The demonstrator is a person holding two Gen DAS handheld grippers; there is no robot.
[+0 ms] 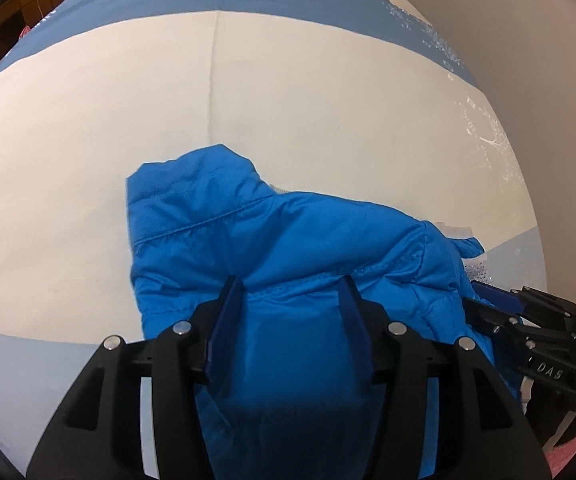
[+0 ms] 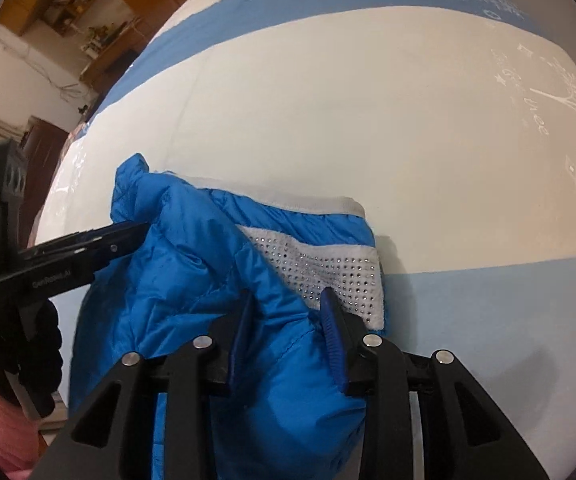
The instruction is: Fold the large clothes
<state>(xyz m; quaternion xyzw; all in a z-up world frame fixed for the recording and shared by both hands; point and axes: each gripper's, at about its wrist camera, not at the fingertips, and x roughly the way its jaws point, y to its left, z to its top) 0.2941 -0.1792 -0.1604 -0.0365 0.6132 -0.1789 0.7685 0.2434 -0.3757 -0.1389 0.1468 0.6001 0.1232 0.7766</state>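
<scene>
Two claws: both stand over one garment, side by side along its near edge.
Surface: a white bedsheet with blue bands covers what looks like a bed and carries everything.
Garment: a bright blue quilted puffer jacket lies bunched on the sheet just ahead of both claws, its long axis running across the views from left to right; a white panel studded with small rhinestones and a pale grey ribbed hem show on its right part.
Left claw: jaws stand about half apart, a thick puff of blue fabric fills the gap and the pads seem to press it, so I judge it gripped.
Right claw: jaws are narrower, pinching a fold of blue fabric beside the studded panel.
Key relation: the jacket's loose bulk lies forward of both claws, so the fold likely carries the held edge away from the person; neither hand is clearly nearer.
Person: a pink sleeve shows behind the left claw.
</scene>
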